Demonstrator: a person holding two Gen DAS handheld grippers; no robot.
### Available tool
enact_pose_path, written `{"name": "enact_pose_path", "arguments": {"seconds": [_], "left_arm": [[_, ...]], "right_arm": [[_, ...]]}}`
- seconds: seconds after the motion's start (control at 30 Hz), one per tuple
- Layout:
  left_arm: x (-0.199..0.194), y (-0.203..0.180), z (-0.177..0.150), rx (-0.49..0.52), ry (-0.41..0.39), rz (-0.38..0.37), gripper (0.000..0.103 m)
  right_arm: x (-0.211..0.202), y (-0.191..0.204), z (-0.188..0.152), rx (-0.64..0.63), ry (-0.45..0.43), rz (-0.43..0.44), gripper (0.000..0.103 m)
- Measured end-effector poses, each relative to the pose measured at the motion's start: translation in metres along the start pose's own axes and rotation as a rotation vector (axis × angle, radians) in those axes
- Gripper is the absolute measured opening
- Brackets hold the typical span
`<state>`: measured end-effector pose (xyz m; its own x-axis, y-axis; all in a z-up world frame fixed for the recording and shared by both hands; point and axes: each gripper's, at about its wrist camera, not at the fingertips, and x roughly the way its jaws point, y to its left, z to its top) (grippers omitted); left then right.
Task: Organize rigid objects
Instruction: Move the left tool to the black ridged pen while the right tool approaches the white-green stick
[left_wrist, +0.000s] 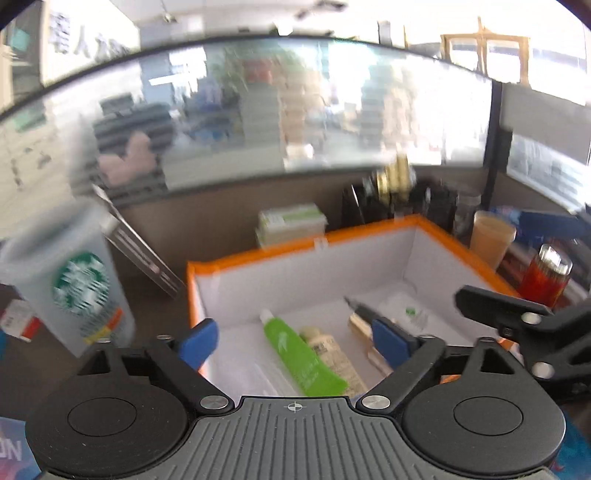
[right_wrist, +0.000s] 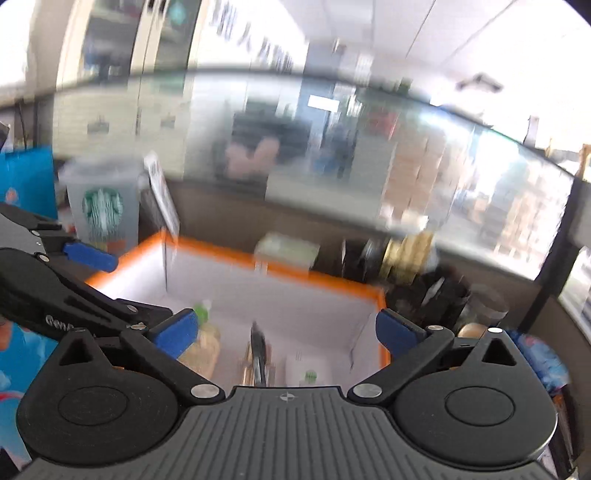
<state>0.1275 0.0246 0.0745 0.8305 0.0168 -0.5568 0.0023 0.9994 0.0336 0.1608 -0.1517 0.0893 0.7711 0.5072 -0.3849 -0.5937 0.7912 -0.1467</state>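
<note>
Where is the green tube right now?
In the left wrist view, the green tube lies on the floor of the orange-rimmed box, left of centre, right beside a beige bottle.

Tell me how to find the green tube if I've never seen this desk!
Look for the big orange-rimmed box with white insides, in the middle of the desk. On its floor, toward the left, lies the green tube with a white cap. Right beside it is a pale cream bottle, and further right a dark pen-like thing, so only the tube is bright green.
</note>
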Motion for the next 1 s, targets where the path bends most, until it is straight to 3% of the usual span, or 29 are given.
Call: {"name": "enact_pose_path", "arguments": {"seconds": [0.1,0.2,0.3,0.4,0.53,0.73,0.83,1.0], "left_arm": [[-0.034,0.011,-0.006,-0.031,-0.086,0.038,0.102],[-0.06,0.023,-0.028,-0.083,-0.127,0.05,0.103],[-0.071,0.036,-0.063,-0.119,-0.092,0.061,0.103],[-0.068,0.048,-0.096,-0.17,-0.011,0.075,0.103],[-0.058,0.046,-0.128,-0.152,0.091,0.082,0.103],[-0.05,0.021,-0.14,-0.035,0.114,0.07,0.103],[-0.042,0.01,-0.141,-0.006,0.12,0.105,0.103],[-0.038,0.005,-0.138,-0.041,0.117,0.037,0.103]], "right_arm": [[-0.04,0.009,-0.004,0.026,-0.161,-0.004,0.103],[-0.064,0.021,-0.021,0.051,-0.216,0.02,0.103],[-0.064,0.027,-0.051,0.144,-0.128,0.105,0.103],[-0.067,0.034,-0.09,0.231,-0.186,0.058,0.103],[-0.051,0.042,-0.108,0.22,-0.09,0.103,0.103],[-0.046,0.071,-0.12,0.095,-0.055,0.133,0.101],[-0.044,0.082,-0.122,0.031,-0.041,0.133,0.097],[-0.039,0.071,-0.122,-0.005,0.004,0.121,0.098]]}}
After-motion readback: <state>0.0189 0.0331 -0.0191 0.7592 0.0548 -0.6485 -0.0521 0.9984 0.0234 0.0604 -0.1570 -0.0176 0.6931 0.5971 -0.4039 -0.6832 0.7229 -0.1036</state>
